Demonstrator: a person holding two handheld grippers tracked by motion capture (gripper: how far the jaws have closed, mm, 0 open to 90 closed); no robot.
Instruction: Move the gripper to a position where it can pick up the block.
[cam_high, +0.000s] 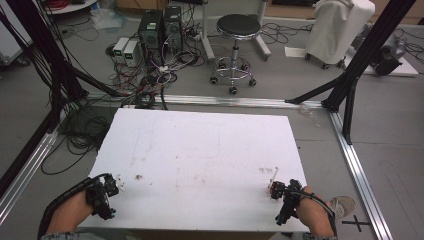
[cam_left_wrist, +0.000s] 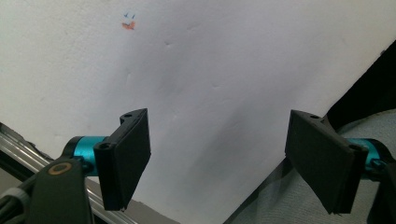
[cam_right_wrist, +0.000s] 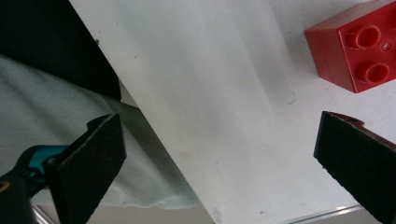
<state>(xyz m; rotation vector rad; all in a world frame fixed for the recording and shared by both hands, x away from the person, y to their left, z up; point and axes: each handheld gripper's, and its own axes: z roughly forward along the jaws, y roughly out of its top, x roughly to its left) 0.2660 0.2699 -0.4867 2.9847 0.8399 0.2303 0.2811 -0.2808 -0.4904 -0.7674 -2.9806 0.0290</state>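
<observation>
A red studded brick (cam_right_wrist: 359, 46) lies on the white table (cam_right_wrist: 224, 70) in the right gripper view, just beyond and beside the right-hand jaw. My right gripper (cam_right_wrist: 222, 121) is open, jaws wide apart, with nothing between them. From above it sits at the table's near right corner (cam_high: 274, 190). My left gripper (cam_left_wrist: 219, 119) is open too, over bare white board, and rests at the near left edge (cam_high: 111, 186). Both hands come in from the bottom of the high view.
A small orange and blue mark (cam_left_wrist: 128, 23) lies ahead of the left gripper. Beyond the table (cam_high: 200, 150) are a black stool (cam_high: 235, 30), computer boxes (cam_high: 160, 27) with tangled cables, a white draped cart (cam_high: 337, 27), black frame legs and floor rails (cam_high: 357, 165).
</observation>
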